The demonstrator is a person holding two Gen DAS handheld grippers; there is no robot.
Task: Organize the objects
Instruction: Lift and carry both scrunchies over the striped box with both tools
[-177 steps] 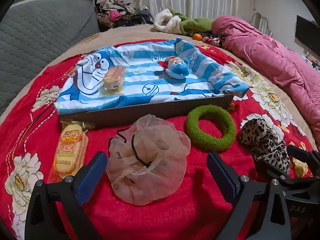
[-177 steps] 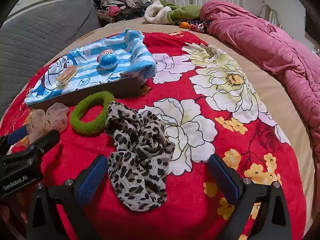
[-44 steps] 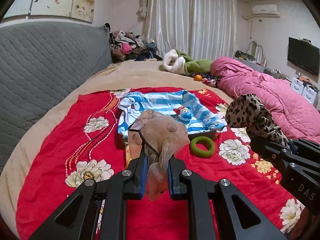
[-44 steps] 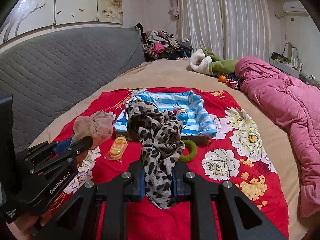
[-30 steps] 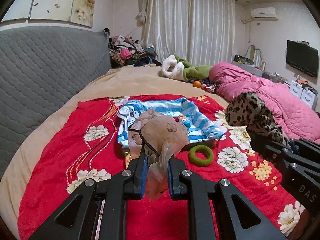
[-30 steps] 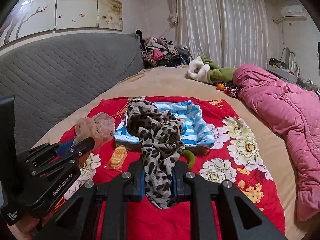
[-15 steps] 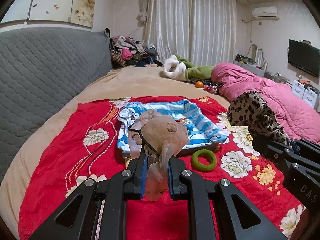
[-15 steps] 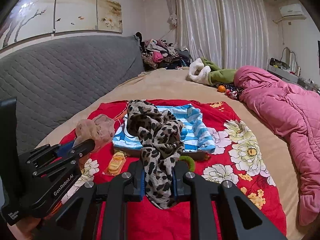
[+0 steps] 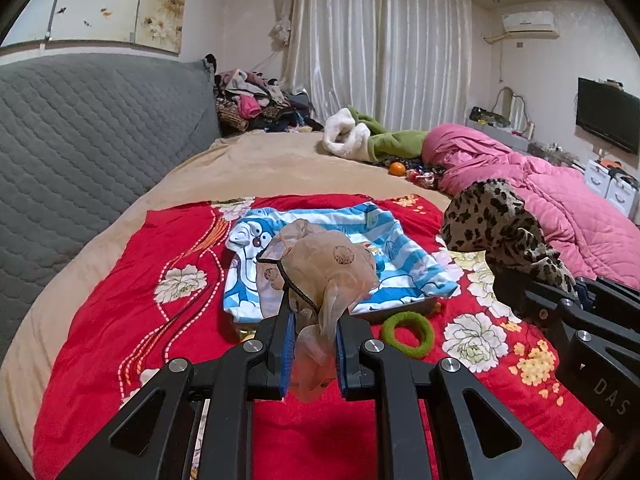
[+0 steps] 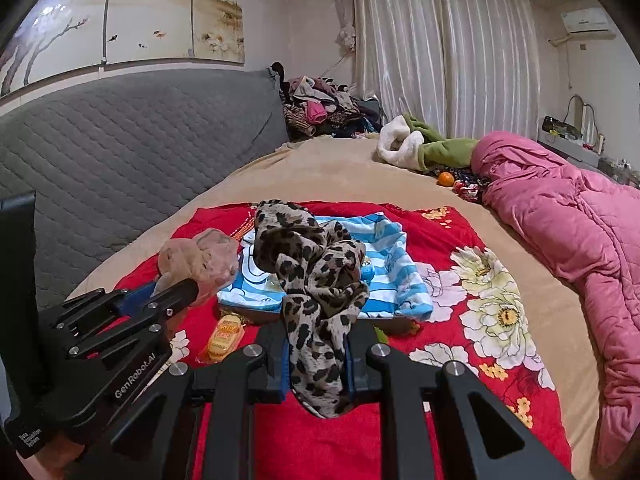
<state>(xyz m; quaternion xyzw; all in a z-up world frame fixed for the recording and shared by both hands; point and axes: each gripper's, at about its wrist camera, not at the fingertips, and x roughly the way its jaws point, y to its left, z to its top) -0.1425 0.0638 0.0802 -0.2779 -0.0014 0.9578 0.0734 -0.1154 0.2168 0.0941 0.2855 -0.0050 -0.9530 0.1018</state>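
Left gripper [image 9: 311, 350] jaws pressed on a sheer pink scrunchie [image 9: 318, 276], held up above the bed; the fabric bunches over the fingertips and a tail hangs down between the pads. It blocks most of the middle of the blue-striped cartoon cloth [image 9: 404, 268] in the left wrist view. Right gripper [image 10: 316, 364] pinches a leopard-print scrunchie [image 10: 310, 280], also lifted, draping down past the pads; it hides the centre of that same cloth in the right wrist view.

The cloth covers a dark tray [image 9: 400, 307], of which only the front edge shows, lying on a red floral blanket [image 9: 132, 300]. Green fuzzy ring [image 9: 407, 334] lies on the blanket just beside the tray's front edge, at 4 o'clock from the pink scrunchie; in the right wrist view it is almost wholly behind the gripper. Yellow wrapped snack [image 10: 225, 336] lies on the blanket at 8 o'clock from the leopard scrunchie, near the tray's left front corner. A small blue object [image 10: 367, 270] on the cloth peeks out at 3 o'clock of the leopard fabric; can't tell what it is.

Around: grey quilted headboard [image 10: 132, 148] at 10 o'clock, clothes pile [image 10: 324, 108] at 12, white-and-green plush garment [image 10: 420, 146] and an orange [image 10: 445, 178] at 1, pink quilt [image 10: 568, 216] at 3.
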